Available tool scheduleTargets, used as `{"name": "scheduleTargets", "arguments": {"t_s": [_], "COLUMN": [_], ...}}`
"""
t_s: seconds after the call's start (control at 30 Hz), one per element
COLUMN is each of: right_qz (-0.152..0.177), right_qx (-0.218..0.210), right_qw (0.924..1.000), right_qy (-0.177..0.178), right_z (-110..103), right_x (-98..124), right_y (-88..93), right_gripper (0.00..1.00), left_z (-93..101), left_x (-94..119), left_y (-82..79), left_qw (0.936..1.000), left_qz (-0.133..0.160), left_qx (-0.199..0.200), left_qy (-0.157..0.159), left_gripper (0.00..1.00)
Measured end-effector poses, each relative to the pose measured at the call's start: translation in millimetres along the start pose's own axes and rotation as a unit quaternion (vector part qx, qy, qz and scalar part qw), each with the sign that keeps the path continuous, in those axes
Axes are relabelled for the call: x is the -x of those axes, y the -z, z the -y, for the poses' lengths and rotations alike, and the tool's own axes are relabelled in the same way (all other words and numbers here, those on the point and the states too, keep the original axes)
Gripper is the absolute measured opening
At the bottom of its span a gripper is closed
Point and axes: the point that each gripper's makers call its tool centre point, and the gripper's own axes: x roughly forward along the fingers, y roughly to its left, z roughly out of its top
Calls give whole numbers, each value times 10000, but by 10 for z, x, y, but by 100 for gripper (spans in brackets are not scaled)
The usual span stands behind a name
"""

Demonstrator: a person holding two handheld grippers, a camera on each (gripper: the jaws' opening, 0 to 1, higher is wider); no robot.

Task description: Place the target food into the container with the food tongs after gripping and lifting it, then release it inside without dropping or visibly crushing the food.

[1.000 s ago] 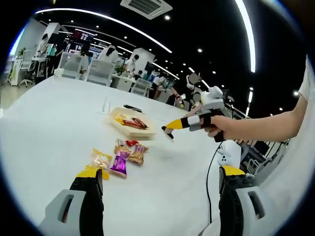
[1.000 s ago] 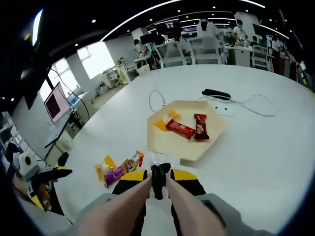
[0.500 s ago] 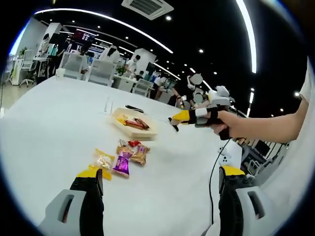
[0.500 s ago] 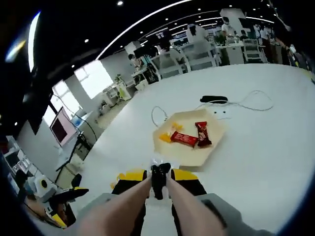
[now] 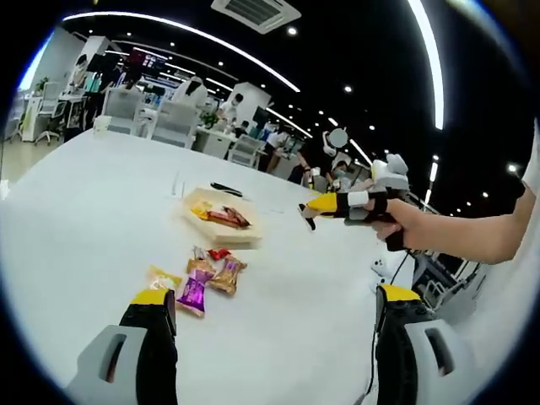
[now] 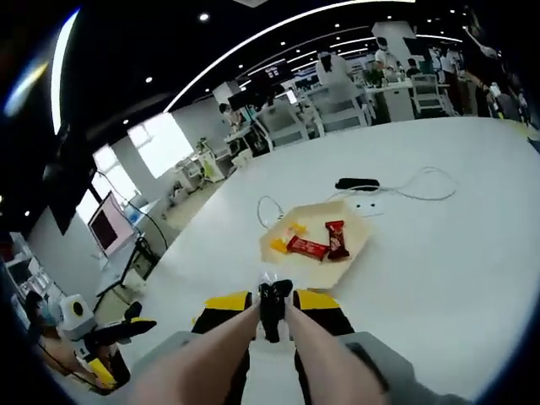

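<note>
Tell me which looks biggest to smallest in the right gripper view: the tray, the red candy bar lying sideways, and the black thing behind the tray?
1. Tray, clearly biggest.
2. Red candy bar and black thing look about the same length. The black thing sits farther from the camera, so I won't rank those two.

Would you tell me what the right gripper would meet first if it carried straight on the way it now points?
Probably the tray holding wrapped snacks, directly ahead of the right gripper; depth is uncertain.
</note>
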Motion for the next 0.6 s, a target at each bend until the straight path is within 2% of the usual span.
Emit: {"name": "scheduleTargets", "arguments": {"t_s": [0.03, 0.07, 0.13, 0.2, 0.27, 0.37, 0.47, 0.6], "right_qz": [100, 138, 233, 326, 376, 397, 416, 330], "right_qx": [-4, 18, 51, 85, 192, 172, 180, 141], "right_qw": [9999, 9999, 9997, 9994, 9991, 9990, 9990, 9994], "right_qy": [-35, -15, 33, 61, 88, 119, 59, 20], "right_z": [14, 35, 79, 107, 127, 149, 139, 161], "right_x": [44, 71, 123, 147, 139, 171, 216, 273], "right_y": [-55, -82, -142, -192, -215, -225, -236, -219], "right_gripper": [18, 18, 18, 18, 18, 18, 18, 18], "left_z": [108, 158, 255, 303, 314, 253, 299, 269], "left_x": [-32, -51, -88, -95, -87, -99, -117, -118], "left_y": [-119, -127, -101, -132, -157, -80, -88, -53], "left_qw": [9996, 9997, 9992, 9990, 9988, 9992, 9990, 9992], "left_qz": [250, 212, -25, -28, 42, -179, -119, -217], "left_qx": [27, -14, -337, -393, -395, -326, -353, -307], "left_qy": [83, 127, 216, 223, 273, 149, 260, 149], "left_gripper": [99, 99, 99, 99, 99, 99, 99, 99]}}
